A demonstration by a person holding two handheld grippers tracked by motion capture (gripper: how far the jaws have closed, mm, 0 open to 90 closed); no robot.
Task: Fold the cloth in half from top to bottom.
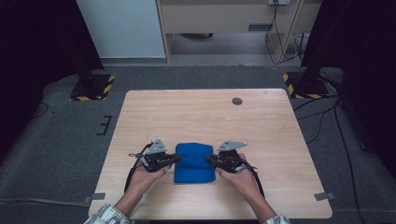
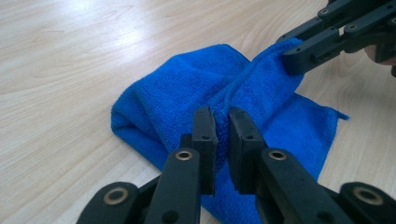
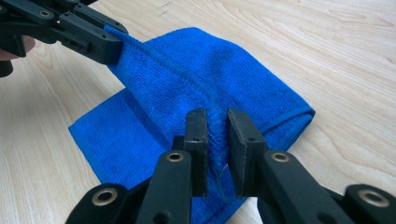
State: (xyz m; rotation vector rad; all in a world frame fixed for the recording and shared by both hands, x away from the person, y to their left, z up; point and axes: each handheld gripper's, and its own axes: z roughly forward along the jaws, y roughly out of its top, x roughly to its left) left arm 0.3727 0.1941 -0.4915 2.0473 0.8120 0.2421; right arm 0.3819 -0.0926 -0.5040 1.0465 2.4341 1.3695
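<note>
High view shows the folded blue microfibre cloth [image 1: 194,162] lying near the tabletop's near edge, midway between its side edges, with my left gripper [image 1: 173,158] at its left end and my right gripper [image 1: 209,159] at its right, both equally near. Each is pinched nearly closed on the raised hem, which runs straight from one to the other. I judge nothing stands in the way on the pale wooden table [image 1: 205,112].
</note>
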